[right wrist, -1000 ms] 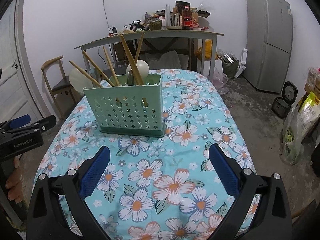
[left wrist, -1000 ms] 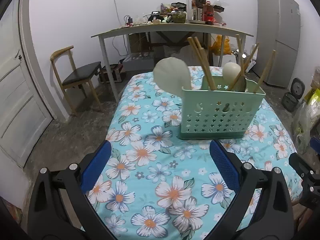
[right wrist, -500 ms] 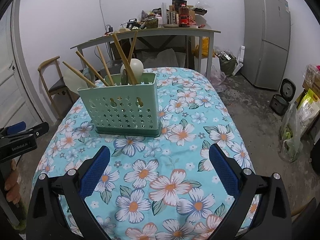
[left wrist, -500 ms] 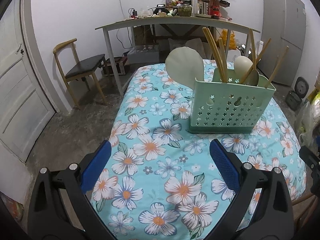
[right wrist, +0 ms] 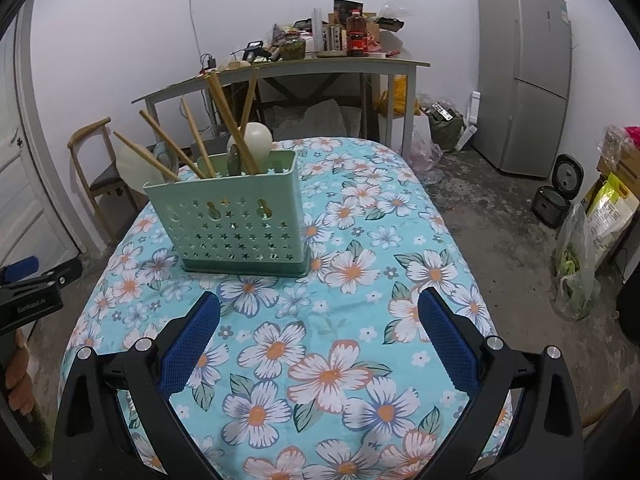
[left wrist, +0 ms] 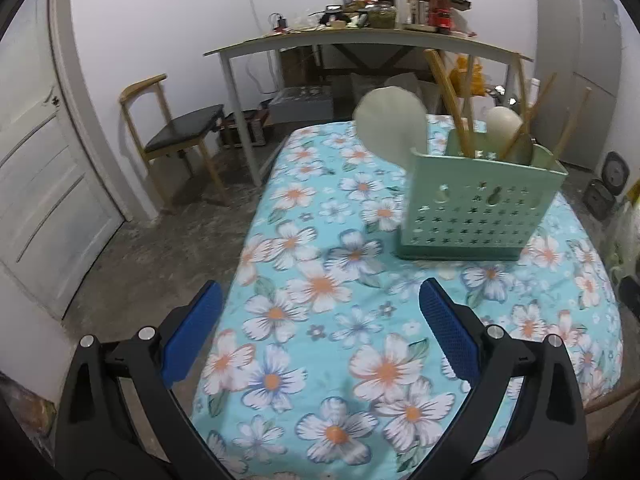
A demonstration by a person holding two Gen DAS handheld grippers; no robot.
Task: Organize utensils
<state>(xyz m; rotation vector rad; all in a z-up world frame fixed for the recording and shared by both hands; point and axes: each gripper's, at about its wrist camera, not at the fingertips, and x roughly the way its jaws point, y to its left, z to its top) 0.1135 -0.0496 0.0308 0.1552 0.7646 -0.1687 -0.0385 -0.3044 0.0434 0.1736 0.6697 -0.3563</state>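
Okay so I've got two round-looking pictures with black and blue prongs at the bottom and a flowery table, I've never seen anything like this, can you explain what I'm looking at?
Those prongs are hand-held grippers, not a robot arm. A person holds one in each hand, and each carries a wide-angle camera looking forward along its two fingers, which is why the pictures look round and bent.

One picture is from the left gripper, the other from the right gripper. Both stand open with nothing between the blue pads, hovering over the near end of the table.

The table wears a turquoise flowered cloth. On it stands a pale green utensil holder pierced with star holes. Wooden chopsticks and pale spoons stick out of its top. The left view shows the same holder from the other side.

No loose utensils show on the cloth.
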